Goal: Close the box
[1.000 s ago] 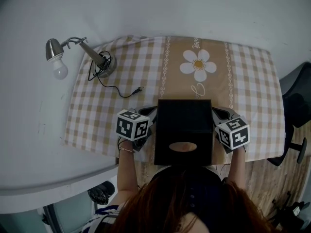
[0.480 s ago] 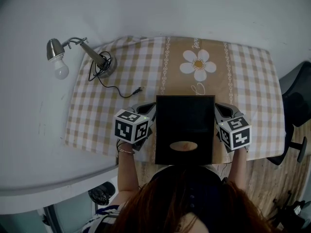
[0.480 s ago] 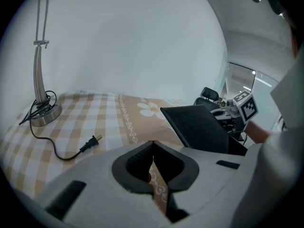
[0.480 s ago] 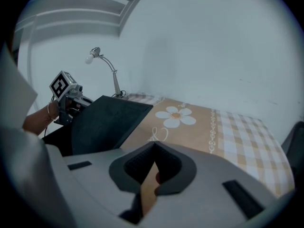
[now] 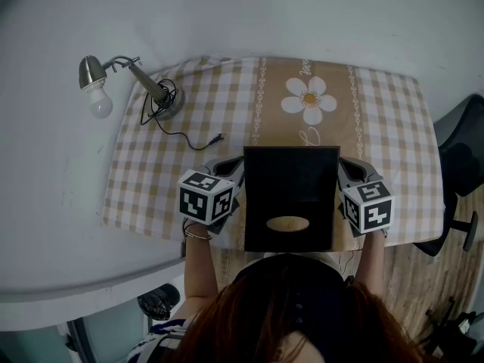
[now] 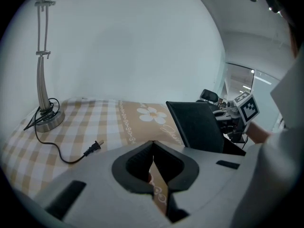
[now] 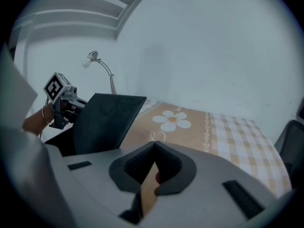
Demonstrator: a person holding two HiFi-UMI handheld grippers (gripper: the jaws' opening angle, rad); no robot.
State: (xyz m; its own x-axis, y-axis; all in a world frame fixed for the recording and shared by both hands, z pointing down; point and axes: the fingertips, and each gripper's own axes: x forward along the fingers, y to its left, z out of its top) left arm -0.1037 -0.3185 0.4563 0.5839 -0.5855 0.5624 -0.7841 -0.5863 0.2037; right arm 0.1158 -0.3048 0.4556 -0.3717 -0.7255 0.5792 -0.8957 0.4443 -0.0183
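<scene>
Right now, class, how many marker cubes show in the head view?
2. The left cube sits left of the box; the right cube sits right of it. None seems hidden.

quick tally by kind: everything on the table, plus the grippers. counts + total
Black box: 1
Desk lamp, with cord and plug: 1
Checked tablecloth: 1
Grippers: 2 (left gripper, right gripper, both with jaws together, one on each side of the box)
Total: 5
</scene>
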